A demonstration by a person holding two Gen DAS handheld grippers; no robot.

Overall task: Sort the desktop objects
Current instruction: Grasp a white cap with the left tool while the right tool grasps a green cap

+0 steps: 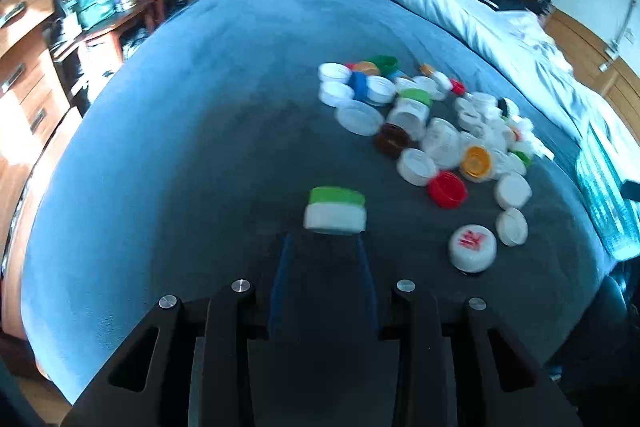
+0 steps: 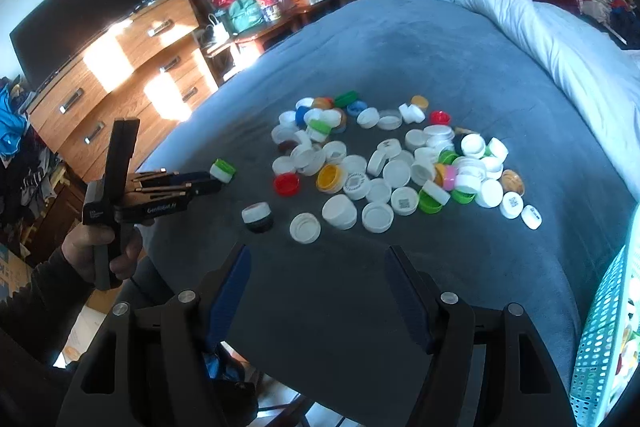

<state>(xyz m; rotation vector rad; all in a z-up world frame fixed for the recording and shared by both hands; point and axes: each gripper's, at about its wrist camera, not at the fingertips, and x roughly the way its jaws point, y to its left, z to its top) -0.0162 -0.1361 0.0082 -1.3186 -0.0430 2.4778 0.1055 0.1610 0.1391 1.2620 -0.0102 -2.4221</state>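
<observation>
Several plastic bottle caps, white, green, red and yellow, lie in a loose pile on the blue-grey blanket; the left wrist view shows the pile to the right. My left gripper is shut on a green-and-white cap at its fingertips. From the right wrist, that left gripper holds the cap left of the pile, a hand around its handle. My right gripper stands open over bare blanket in front of the pile, nothing between its fingers.
A black-and-white cap and a red cap lie apart near the pile's left edge. A teal perforated basket stands at the far right. A white duvet lies behind, and a wooden dresser stands beyond the bed's left edge.
</observation>
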